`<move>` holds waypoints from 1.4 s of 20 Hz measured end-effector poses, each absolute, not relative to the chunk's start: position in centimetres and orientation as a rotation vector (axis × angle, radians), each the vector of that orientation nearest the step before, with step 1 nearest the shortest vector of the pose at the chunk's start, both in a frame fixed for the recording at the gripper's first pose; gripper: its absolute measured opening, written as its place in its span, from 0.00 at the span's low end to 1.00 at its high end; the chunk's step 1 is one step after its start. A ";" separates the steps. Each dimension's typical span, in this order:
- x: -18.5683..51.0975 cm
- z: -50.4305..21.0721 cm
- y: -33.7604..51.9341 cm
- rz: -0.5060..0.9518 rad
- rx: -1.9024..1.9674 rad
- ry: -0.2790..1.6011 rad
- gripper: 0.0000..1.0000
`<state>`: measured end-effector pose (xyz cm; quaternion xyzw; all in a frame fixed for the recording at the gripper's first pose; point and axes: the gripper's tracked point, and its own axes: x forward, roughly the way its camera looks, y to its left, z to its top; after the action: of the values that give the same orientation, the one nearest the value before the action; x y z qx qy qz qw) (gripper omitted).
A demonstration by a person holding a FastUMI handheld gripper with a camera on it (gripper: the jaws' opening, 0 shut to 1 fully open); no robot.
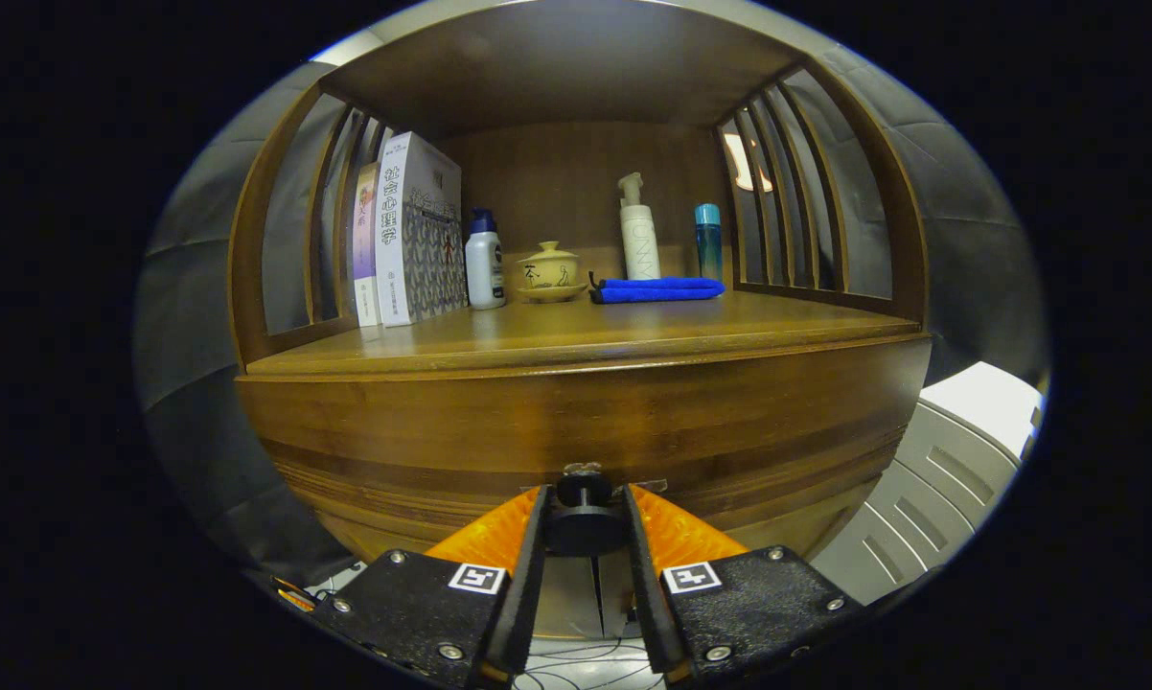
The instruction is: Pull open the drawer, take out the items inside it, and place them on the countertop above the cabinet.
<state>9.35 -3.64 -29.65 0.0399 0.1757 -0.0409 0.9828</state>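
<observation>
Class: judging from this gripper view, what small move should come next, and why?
Probably pull straight back. The gripper looks closed on the dark drawer knob, one finger on each side, and the drawer front sits flush under the countertop, not yet opened.

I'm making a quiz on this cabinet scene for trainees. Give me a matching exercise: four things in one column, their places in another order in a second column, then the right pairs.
Things:
1. drawer knob
2. blue cloth
3. lidded tea bowl
4. books

Places:
A. standing upright beside the slatted side of the shelf
B. between the fingers of the gripper
C. folded in front of the white pump bottle
D. between the small white bottle and the cloth

Pairs: 1-B, 2-C, 3-D, 4-A
</observation>
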 end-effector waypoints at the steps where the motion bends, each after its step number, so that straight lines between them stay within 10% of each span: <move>1: 9.4 -29.7 -3.6 -0.069 0.076 0.350 0.43; 28: -4.1 -29.2 -2.7 -0.072 0.215 0.426 0.35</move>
<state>-4.14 -2.72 -29.23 0.1063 0.2109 -0.0359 0.9710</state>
